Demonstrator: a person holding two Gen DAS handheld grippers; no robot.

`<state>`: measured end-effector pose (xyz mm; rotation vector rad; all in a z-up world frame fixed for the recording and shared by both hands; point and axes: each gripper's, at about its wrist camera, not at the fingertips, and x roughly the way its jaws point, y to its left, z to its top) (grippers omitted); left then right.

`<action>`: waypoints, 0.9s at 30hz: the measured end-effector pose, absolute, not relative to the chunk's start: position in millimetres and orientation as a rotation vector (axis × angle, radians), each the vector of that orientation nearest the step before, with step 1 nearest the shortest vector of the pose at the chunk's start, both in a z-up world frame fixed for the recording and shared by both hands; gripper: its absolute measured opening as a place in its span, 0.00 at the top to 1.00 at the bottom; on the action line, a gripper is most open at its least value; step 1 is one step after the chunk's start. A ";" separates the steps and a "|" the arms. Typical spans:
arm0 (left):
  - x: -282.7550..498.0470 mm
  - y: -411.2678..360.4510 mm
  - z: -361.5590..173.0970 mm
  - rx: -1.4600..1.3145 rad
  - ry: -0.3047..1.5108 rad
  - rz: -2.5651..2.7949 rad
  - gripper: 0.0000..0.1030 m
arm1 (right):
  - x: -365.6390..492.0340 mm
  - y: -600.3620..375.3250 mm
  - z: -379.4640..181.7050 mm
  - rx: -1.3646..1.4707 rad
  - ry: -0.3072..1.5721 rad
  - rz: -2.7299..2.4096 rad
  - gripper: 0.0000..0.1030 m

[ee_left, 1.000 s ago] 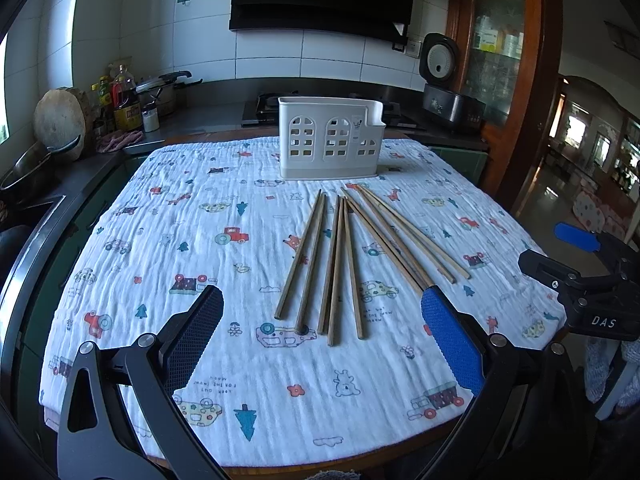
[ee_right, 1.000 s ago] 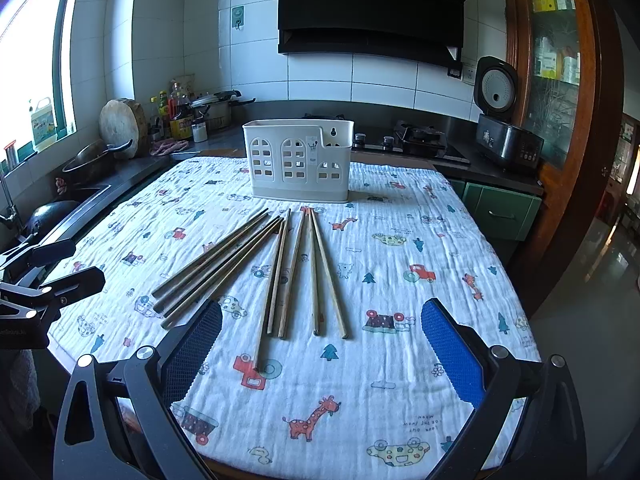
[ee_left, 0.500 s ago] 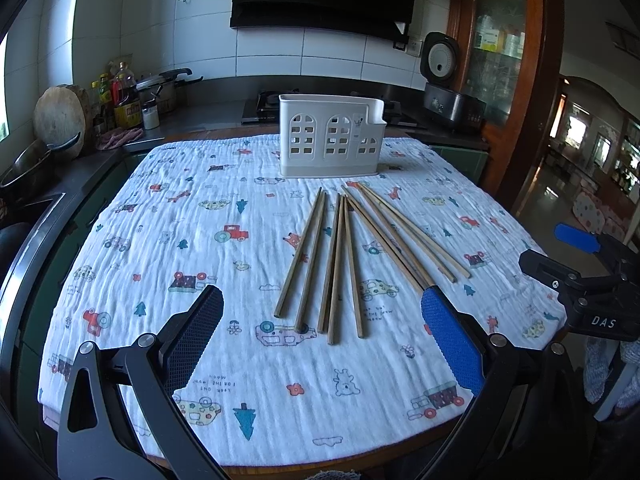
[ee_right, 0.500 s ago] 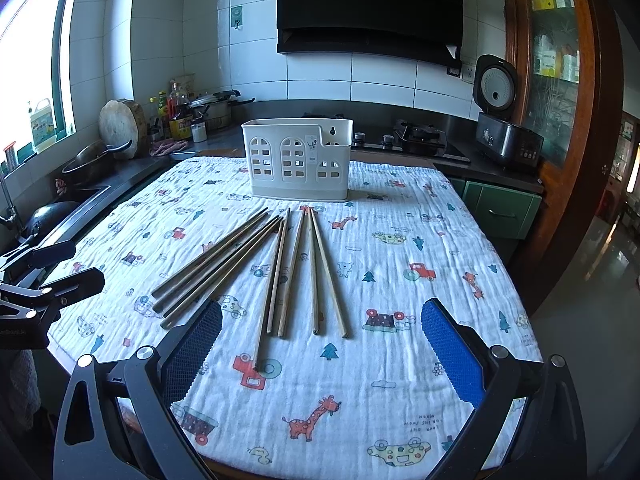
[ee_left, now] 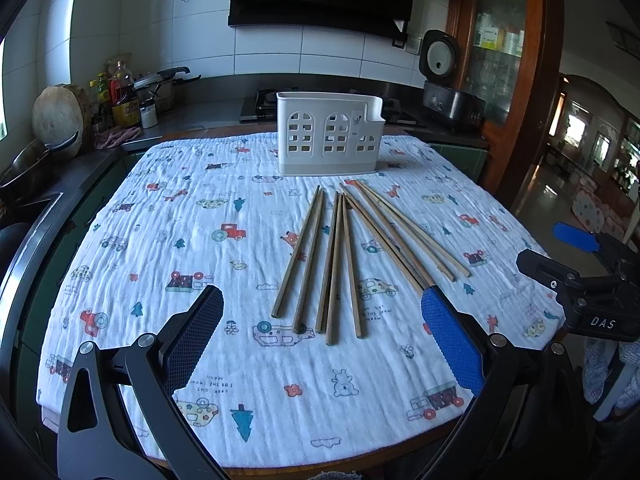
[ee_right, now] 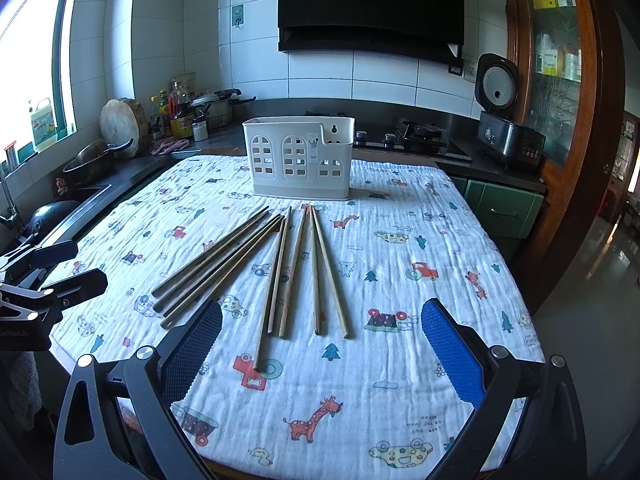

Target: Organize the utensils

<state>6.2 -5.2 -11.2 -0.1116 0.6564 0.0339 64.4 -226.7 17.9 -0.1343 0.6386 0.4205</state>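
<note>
The left gripper (ee_left: 322, 338) and the right gripper (ee_right: 322, 344) both hang above the near edge of the desk (ee_left: 256, 470) with jaws spread wide and nothing between them; each also shows at the side of the other's view. The chopsticks (ee_left: 340, 256) lie loose on the printed cloth (ee_left: 160, 240) in a fan, tips close together toward the white holder (ee_left: 330, 134) and handle ends spread toward the grippers, a few touching or crossing. The holder stands upright at the far side of the cloth, just beyond the chopstick tips and apart from them.
</note>
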 end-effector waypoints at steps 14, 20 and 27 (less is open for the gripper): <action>16.2 -5.1 -15.8 -0.116 0.679 0.028 0.05 | 71.6 -220.5 11.7 -0.139 0.662 0.427 0.06; 23.2 -1.0 -17.3 -0.122 0.691 0.031 0.05 | 77.3 -218.6 9.1 -0.142 0.672 0.432 0.06; 30.9 4.8 -21.2 -0.135 0.710 0.041 0.05 | 84.2 -218.3 5.6 -0.146 0.682 0.434 0.06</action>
